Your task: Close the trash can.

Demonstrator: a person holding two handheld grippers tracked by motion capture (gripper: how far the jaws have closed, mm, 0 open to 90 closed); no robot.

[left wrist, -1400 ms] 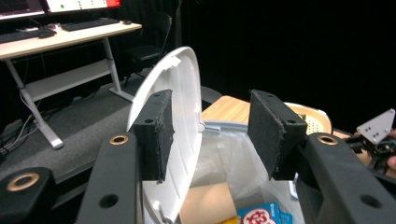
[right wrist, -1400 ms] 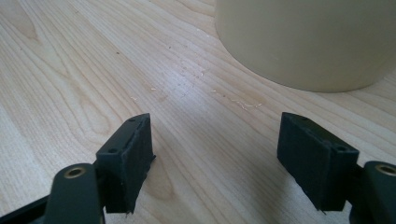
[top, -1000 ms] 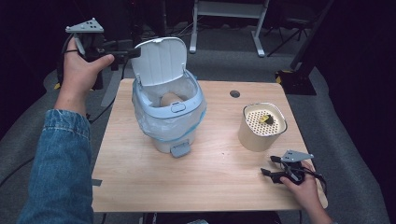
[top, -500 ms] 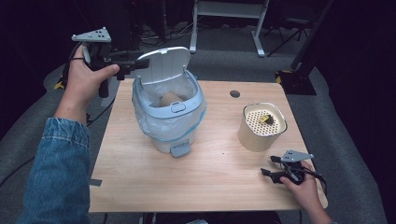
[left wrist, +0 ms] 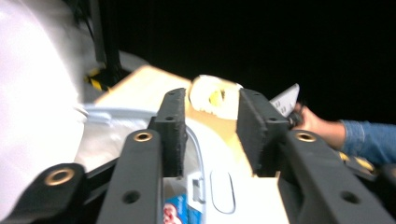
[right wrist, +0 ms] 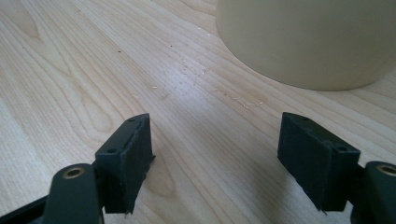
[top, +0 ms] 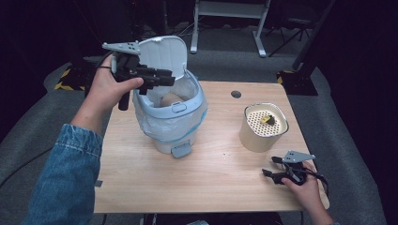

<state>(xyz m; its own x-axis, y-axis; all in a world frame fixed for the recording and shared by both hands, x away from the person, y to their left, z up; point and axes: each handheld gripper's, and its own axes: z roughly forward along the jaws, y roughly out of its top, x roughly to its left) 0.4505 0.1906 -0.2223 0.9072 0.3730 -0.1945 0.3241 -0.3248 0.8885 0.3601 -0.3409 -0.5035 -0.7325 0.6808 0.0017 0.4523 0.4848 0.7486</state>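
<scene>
The left hand-held gripper (top: 166, 78) is held over the bin (top: 170, 119) by its raised lid (top: 162, 55), at the desk's (top: 211, 183) ten o'clock; its jaws, just narrowed, grip nothing. The right hand-held gripper (top: 270, 167) is rested at five o'clock, jaws wide and empty, below the cream canister (top: 263, 127).

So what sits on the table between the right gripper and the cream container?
Nothing. In the right gripper view, bare wood runs from the open right gripper to the cream container; the high view shows the same clear gap on the table.
</scene>
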